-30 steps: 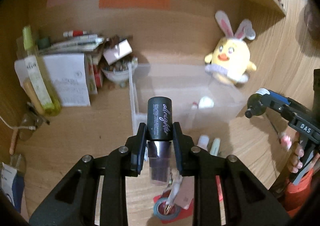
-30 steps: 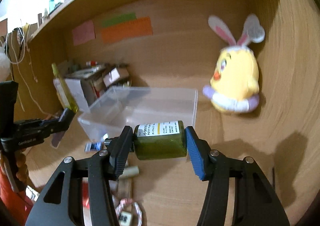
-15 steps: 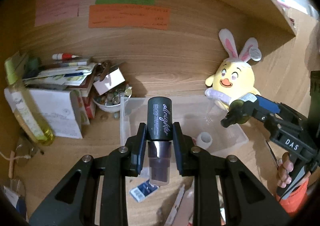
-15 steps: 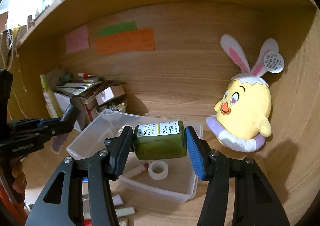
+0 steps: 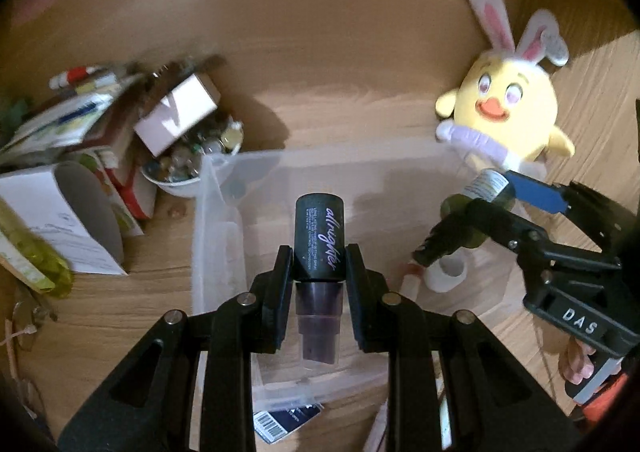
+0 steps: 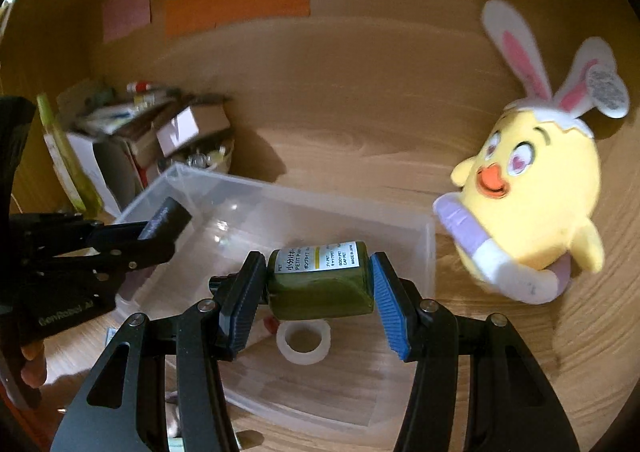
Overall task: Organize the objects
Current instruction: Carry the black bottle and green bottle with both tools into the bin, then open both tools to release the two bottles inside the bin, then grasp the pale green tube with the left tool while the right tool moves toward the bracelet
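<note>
A dark spray bottle (image 5: 319, 240) with "allnighter" on its side is clamped between the jaws of the left gripper (image 5: 319, 276), upright, dark cap up and a purplish clear base below the pads. It is held above the near-left part of a clear plastic bin (image 5: 218, 212), which stands on the wooden surface (image 5: 120, 304) near the back wall.

A small green bottle (image 6: 320, 284) with a white printed label is clamped sideways between the blue-padded jaws of the right gripper (image 6: 318, 292), over the bin (image 6: 428, 252) toward its right side. In the left wrist view the same bottle (image 5: 486, 188) is seen above the bin's right end.

Inside the bin a roll of clear tape (image 6: 304, 340) lies flat on the floor, with what seems to be a red-tipped pen (image 6: 272, 326) just beside it, mostly hidden by the jaws.

A yellow chick plush with bunny ears (image 6: 536, 212) sits beside the bin's right end, near the surface's back-right corner. At the back-left, a pile of boxes and papers (image 5: 80, 140) and a white bowl of small items (image 5: 180, 172) are seen just beside the bin's left wall, blurred. A yellow-green bottle (image 5: 36, 264) lies at the left edge. Orange, green and pink sticky notes (image 6: 236, 0) are stuck on the back wall.

A barcoded card (image 5: 286, 420) lies on the surface just in front of the bin.
</note>
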### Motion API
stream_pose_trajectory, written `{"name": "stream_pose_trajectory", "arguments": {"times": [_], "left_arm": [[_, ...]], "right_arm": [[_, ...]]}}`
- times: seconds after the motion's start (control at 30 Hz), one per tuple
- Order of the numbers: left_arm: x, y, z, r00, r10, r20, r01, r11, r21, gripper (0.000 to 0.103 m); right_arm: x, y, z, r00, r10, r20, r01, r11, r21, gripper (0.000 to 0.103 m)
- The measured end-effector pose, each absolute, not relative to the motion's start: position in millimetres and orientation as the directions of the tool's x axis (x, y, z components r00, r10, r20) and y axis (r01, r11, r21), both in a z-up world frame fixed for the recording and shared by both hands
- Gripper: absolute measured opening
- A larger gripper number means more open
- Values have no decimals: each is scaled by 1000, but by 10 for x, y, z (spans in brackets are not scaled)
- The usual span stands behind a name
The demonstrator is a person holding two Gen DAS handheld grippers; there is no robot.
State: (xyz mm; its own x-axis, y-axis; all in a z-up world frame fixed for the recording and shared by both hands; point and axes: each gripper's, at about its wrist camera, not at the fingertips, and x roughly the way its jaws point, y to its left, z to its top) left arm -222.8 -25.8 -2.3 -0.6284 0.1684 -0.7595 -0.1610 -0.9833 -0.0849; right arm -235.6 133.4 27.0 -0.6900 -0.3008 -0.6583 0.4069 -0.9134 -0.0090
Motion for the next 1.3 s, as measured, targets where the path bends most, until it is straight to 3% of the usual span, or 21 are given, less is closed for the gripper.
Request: {"name": "stream_pose_trajectory", "arguments": {"times": [0.37, 0.63, 0.73, 0.87, 1.03, 1.2, 1.3], "left_arm": [[-2295, -225, -226, -554, 189, -811, -178, -978, -107, 25], [-2175, -266, -59, -583, 198, -788, -193, -976, -103, 27], [-2064, -278, 64, -611, 193, -768, -193, -977, -91, 34], [-1854, -324, 259, -661, 184, -727, -185, -979, -80, 54], [-1532, -381, 441, -715, 158, -681, -165, -985, -56, 74], [-1133, -461, 514, -756, 118, -644, -141, -990, -16, 88], [-955, -510, 464, -754, 114, -647, -134, -991, -19, 89]], "right_arm": [[-2440, 1097, 45, -617, -284, -734, 469, -882, -54, 50], [-2388, 1061, 66, -604, -275, -748, 481, -874, -68, 50], [-2327, 1126, 137, -603, -297, -740, 483, -875, -42, 51], [-2170, 1240, 272, -629, -311, -713, 477, -878, -38, 52], [-1865, 1407, 453, -677, -330, -658, 469, -882, -40, 67], [-1496, 1598, 571, -703, -365, -610, 479, -878, -27, 77], [-1298, 1676, 553, -710, -369, -600, 481, -876, -31, 81]]}}
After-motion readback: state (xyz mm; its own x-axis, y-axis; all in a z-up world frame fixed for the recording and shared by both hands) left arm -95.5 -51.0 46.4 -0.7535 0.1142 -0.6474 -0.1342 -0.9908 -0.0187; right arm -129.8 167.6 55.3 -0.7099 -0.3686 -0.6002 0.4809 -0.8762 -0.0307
